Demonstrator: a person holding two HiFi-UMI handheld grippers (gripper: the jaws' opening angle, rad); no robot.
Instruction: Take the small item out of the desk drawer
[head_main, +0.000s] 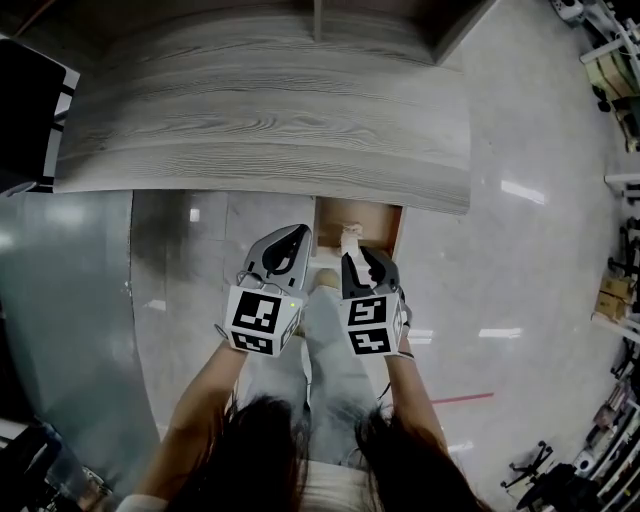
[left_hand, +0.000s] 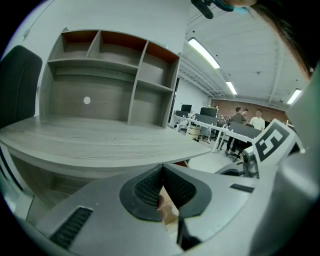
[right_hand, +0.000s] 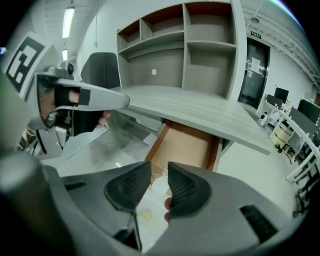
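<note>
The wooden drawer (head_main: 385, 222) stands pulled out from under the grey desk top (head_main: 260, 120), and both grippers hang just in front of it. My right gripper (head_main: 352, 252) points steeply down at the drawer's front. Its jaws are open with a clear gap in the right gripper view (right_hand: 159, 167). A small white item (right_hand: 158, 185) shows through that gap, lying in the drawer (right_hand: 182, 145) with neither pad pressing on it. The same item (head_main: 350, 236) appears just past the fingertips in the head view. My left gripper (head_main: 297, 234) hovers beside it, its pads (left_hand: 150, 187) meeting at the tips, holding nothing.
A shelf unit (right_hand: 200, 50) stands at the back of the desk. A black chair (head_main: 25, 110) is at the left, above a glossy translucent floor mat (head_main: 70, 300). The person's legs (head_main: 325, 350) are under the grippers. People stand at far desks (left_hand: 247, 117).
</note>
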